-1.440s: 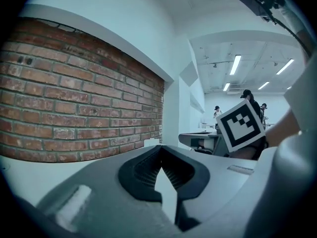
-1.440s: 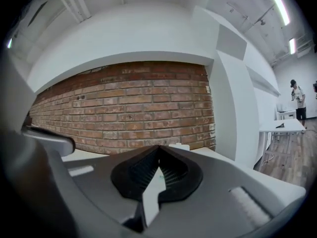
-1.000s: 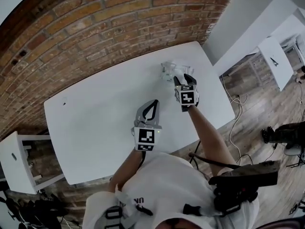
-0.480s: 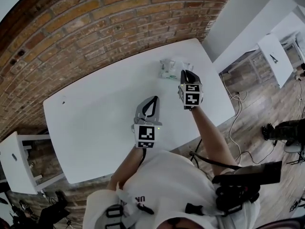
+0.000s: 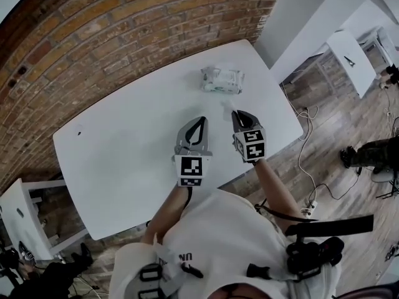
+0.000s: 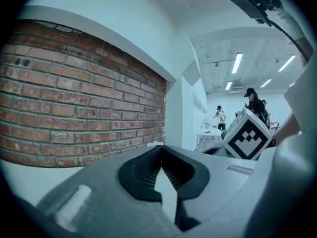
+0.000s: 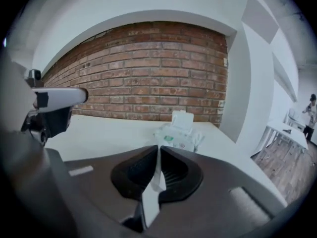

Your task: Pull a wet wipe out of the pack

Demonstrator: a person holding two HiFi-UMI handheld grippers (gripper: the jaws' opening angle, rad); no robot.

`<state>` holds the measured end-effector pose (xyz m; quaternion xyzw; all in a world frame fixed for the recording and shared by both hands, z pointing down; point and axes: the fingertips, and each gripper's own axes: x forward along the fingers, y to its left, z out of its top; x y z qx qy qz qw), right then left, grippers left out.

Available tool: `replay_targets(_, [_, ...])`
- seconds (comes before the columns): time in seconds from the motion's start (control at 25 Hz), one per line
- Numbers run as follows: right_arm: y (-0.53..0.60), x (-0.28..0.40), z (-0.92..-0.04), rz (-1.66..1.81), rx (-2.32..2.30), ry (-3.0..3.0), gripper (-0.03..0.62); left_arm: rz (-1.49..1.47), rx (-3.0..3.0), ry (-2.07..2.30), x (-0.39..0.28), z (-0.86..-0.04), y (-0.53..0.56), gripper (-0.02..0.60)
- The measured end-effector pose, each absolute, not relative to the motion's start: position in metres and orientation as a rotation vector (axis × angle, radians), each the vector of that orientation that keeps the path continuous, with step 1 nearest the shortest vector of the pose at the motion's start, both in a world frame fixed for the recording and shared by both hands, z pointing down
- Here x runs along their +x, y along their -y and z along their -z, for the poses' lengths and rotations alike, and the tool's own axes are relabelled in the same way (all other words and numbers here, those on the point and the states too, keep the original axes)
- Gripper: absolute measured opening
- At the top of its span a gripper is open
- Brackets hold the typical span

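Across the white counter [image 5: 118, 167], below the brick wall [image 5: 124, 30], the following items are being recorded.

Pack [image 5: 222, 80]: it is being shown lying flat near the far edge of the counter, with its lid [image 7: 182, 119] flipped up and open. It is not being touched by either tool.

Wipe [image 7: 154, 185]: a white strip is being pinched between the jaws of the right tool [image 5: 240, 114], with its loose end being seen trailing back through the gap behind the tips. It is being held well apart from the pack. No link to the opening can be made out, so it is being judged as drawn free.

Right tool: its jaws are being pressed together on the wipe. It is being pointed toward the pack from the near side.

Left tool [image 5: 198, 121]: its tips are being held together with nothing between them, and only bare counter is being seen through the gap behind. It is being held just beside the right tool, away from the pack.

Step in hand: the pull is being judged as at its end.

Next move: the wipe is probably being called to a bare patch of counter, the jaws being parted only there. Should a second wipe be dragged along, the left tool is being called for to steady the pack.
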<state>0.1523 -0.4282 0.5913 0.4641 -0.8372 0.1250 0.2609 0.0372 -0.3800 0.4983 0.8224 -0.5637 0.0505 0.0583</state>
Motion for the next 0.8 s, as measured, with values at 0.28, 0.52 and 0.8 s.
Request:
replay_targets(0.28, [0.372, 0.129, -0.661, -0.562, 0.980, 2.185, 0.140, -0.150, 2.482, 1.714, 0.033, -0.500, 0.373, 0.003])
replay_targets(0.52, [0.376, 0.134, -0.617, -0.474, 1.090, 2.299, 0.162, -0.137, 2.476, 1.728, 0.027, -0.498, 0.372, 0.003])
replay_targets(0.8, [0.394, 0.146, -0.487, -0.160, 1.502, 2.558, 0.006, -0.076, 2.519, 1.764, 0.026, -0.471, 0.375, 0.003])
